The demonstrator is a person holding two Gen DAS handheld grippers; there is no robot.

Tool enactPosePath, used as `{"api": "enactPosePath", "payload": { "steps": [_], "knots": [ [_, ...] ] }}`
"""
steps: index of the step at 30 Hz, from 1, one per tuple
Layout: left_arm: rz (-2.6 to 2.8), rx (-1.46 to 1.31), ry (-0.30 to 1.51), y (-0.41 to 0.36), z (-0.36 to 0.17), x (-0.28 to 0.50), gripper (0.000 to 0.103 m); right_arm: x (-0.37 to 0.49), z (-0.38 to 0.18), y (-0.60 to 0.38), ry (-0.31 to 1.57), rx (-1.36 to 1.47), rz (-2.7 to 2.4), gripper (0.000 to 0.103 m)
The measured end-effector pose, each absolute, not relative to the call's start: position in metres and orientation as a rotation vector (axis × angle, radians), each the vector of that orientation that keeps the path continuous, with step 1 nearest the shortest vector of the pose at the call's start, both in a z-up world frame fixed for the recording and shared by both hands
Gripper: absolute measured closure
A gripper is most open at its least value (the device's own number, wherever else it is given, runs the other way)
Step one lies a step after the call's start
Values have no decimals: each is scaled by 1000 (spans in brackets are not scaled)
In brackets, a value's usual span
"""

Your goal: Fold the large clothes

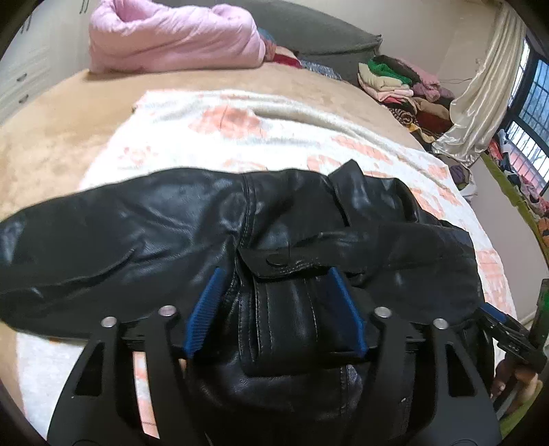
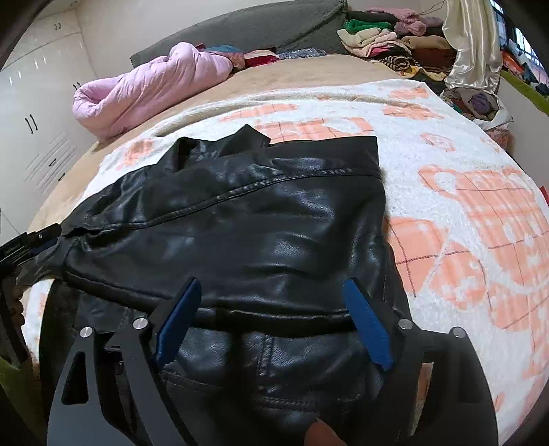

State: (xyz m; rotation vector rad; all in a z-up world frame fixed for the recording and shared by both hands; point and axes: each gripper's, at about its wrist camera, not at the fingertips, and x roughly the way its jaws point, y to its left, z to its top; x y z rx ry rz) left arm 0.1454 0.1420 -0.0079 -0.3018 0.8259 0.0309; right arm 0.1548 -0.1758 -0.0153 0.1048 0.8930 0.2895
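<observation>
a black leather jacket [image 2: 260,219] lies partly folded on the patterned blanket [image 2: 463,192] on the bed. both left tongs [image 1: 274,308] and right tongs [image 2: 271,319] stand spread over it, pinching nothing, so a fold looks just laid; next comes a fresh grip on an edge. only the left view shows the sleeve [image 1: 85,240] trailing sideways; the right shows the squared far hem.

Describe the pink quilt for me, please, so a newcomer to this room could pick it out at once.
Start at the bed with its tan cover and look toward the grey headboard. There, beyond the white-and-orange blanket bearing the black leather jacket, lies the pink quilt. It alone is pale pink, puffy and loosely rolled.
</observation>
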Motion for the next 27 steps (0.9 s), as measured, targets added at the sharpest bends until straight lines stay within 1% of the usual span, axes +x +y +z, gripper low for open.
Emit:
{"api": "enactPosePath", "payload": {
  "steps": [4,5,6,7,11,12,14,15,16,23,27],
  "knots": [
    [47,-267,783,137,5,135,38,147,-5,-172,873,110,314,12],
    [43,-256,779,133,8,133,35,146,-4,-170,870,107,315,12],
    [38,-247,778,130,9,132,24,145,-1,-167,864,102,317,12],
    [33,-237,776,127,10,131,20,144,0,-166,862,100,322,12],
    [-3,-204,791,110,10,128,20,141,1,-155,860,83,357,13],
    [-13,-201,799,106,8,128,20,140,0,-151,861,74,367,14],
    [-32,-176,828,95,1,128,35,138,-3,-144,872,55,381,16],
    [-48,-153,859,88,-5,130,55,138,-5,-141,878,47,387,16],
    [-62,-146,878,84,-10,131,67,137,-7,-138,886,38,389,16],
    [-56,-145,995,81,-48,142,67,145,-29,-132,971,-21,332,17],
    [-61,-151,985,81,-47,139,67,143,-29,-133,969,-21,329,16]
  ]
}}
